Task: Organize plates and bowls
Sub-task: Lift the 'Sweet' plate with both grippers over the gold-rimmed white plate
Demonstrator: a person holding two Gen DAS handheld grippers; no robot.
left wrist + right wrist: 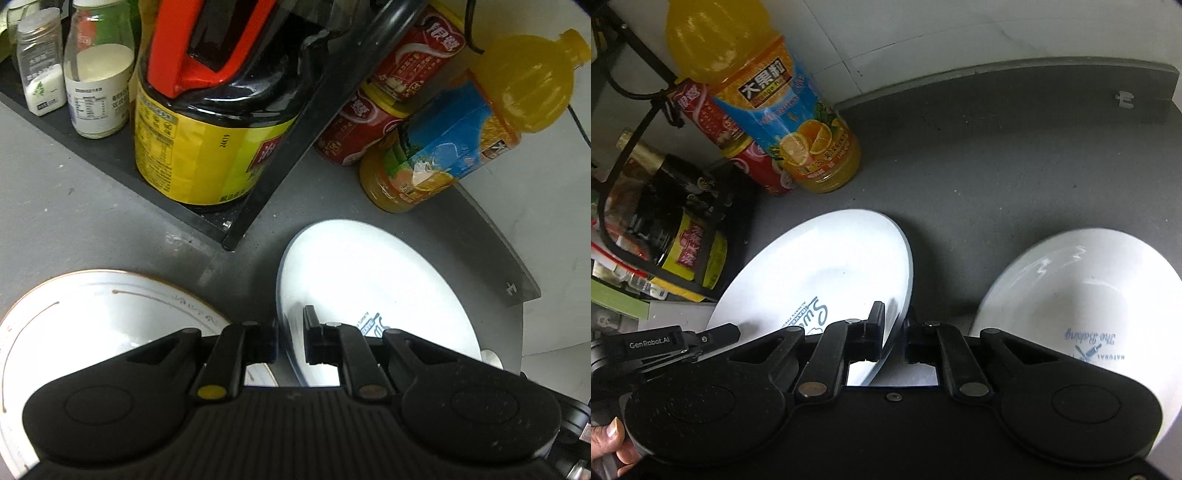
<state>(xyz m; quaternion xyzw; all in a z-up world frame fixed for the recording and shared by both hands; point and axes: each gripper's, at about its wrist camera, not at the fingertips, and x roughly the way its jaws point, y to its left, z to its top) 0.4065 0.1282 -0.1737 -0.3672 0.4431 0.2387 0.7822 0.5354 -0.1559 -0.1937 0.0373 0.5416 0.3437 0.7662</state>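
A white plate [369, 280] with a blue rim and blue print lies on the grey counter, and both grippers hold it. My left gripper [290, 326] is shut on its left rim, one finger above the edge and one below. In the right wrist view the same plate [820, 273] looks tilted, and my right gripper [895, 321] is shut on its right rim. The left gripper [716, 334] shows at that plate's far edge. A gold-trimmed white plate [92, 314] sits to the left. A white bowl [1089, 291] with blue lettering sits to the right.
A black rack [280, 147] holds a large soy sauce jug [207, 140], a milk bottle [99, 81] and a spice jar [40, 70]. Red cans [369, 122] and an orange juice bottle [768, 99] stand behind the plate. A low counter edge [1034, 70] meets the white wall.
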